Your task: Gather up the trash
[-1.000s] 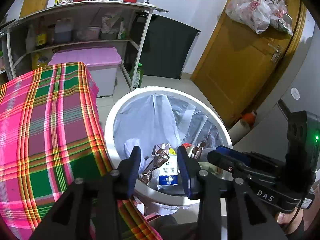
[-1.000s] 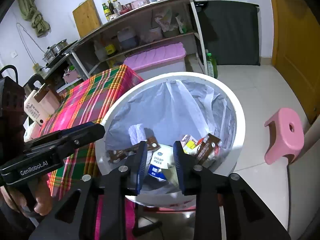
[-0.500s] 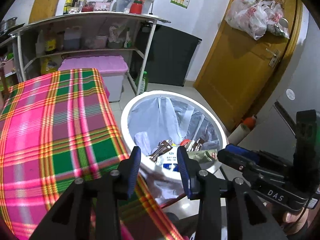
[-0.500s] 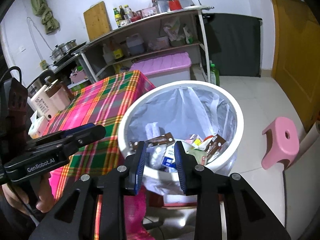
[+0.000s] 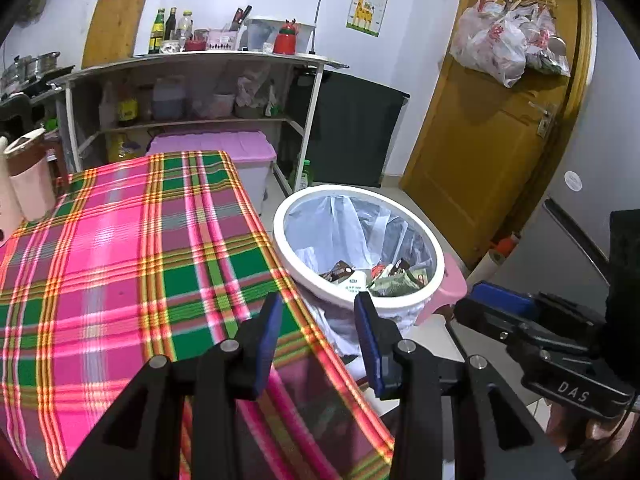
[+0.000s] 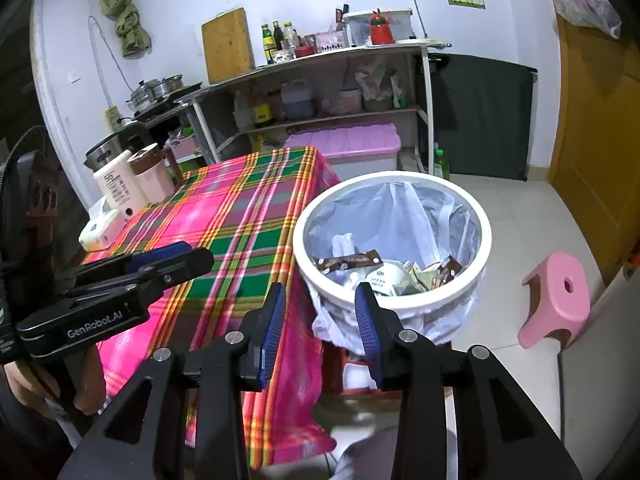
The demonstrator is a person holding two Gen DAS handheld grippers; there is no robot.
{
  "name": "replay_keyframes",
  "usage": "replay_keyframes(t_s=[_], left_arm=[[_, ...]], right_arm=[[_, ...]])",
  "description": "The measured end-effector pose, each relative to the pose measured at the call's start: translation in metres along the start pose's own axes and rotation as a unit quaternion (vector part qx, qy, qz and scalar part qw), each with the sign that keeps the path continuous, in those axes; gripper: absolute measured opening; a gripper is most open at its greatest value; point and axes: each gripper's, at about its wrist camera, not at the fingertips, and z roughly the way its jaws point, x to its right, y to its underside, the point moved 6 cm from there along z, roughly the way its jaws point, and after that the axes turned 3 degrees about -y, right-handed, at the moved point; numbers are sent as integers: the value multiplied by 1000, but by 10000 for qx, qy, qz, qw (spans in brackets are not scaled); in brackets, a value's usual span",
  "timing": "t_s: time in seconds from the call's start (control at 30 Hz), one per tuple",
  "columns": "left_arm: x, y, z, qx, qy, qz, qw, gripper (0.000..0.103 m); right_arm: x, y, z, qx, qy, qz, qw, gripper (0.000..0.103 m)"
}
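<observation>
Beside the plaid tablecloth point(image 6: 248, 216) stands a lined trash bin point(image 6: 400, 300) on tile.

White lined bin point(image 6: 460, 294) beside table; wrappers point(image 6: 348, 261) inside.

Home kitchen: pots point(image 6: 160, 90), sauce bottles point(image 5: 170, 30).

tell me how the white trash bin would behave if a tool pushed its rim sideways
The white trash bin probably tips or slides easily: it looks like thin plastic, holding only light wrappers and a carton. Its thin bag liner is floppy and would likely crumple or slip if grabbed.
</observation>
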Motion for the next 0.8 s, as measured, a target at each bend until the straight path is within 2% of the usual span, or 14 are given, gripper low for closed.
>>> replay_keyframes(t_s=[0.37,0.8], left_arm=[[0,24,-30,113,-253,0,9996,39],[5,37,-43,137,-306,-13,9994,39]], right_arm=[[-19,28,-25,-7,21,-163,9999,38],[-25,38,-37,45,10,-201,9998,38]])
